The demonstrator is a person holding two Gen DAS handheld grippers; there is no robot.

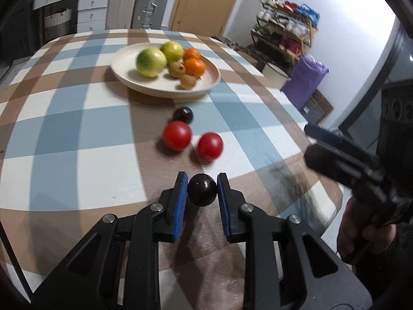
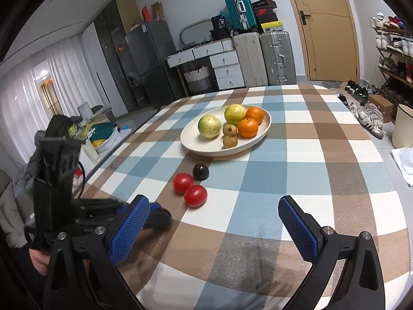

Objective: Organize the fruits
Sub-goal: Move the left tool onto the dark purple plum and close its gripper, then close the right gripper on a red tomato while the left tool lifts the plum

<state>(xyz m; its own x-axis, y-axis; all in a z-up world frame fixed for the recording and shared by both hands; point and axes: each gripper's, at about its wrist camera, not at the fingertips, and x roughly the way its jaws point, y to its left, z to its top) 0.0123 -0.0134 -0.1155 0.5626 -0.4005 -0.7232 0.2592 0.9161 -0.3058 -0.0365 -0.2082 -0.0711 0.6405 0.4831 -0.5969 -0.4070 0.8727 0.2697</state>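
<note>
Left claw (image 1: 202,191) clamped on a dark plum (image 1: 202,190), blue pads pressed against its two sides, the fruit held off the checked cloth of the bench (image 1: 77,139). Just beyond it, two red tomatoes (image 1: 177,135) (image 1: 209,146) lying close together on the cloth, and a second dark plum (image 1: 183,115) right behind the left one, seemingly touching it. Farther back, a cream plate (image 1: 144,84) holding two yellow-green round fruits (image 1: 151,62) (image 1: 172,51), two oranges (image 1: 194,66) (image 1: 192,53) and two small brownish pears (image 1: 177,69) (image 1: 188,81), all grouped toward the plate's far and right side. Right claw (image 2: 214,228) spread wide with nothing between its pads, hovering over the near part of the bench, well short of the tomatoes (image 2: 183,183) (image 2: 195,195) and the loose plum (image 2: 200,171). Same plate (image 2: 196,146) seen past them from the right wrist view. At the left edge of that view, the left tool blurred, its fruit hidden behind the right claw's near finger. A hand (image 1: 361,232) gripping the right tool's handle at the right edge of the left wrist view.
</note>
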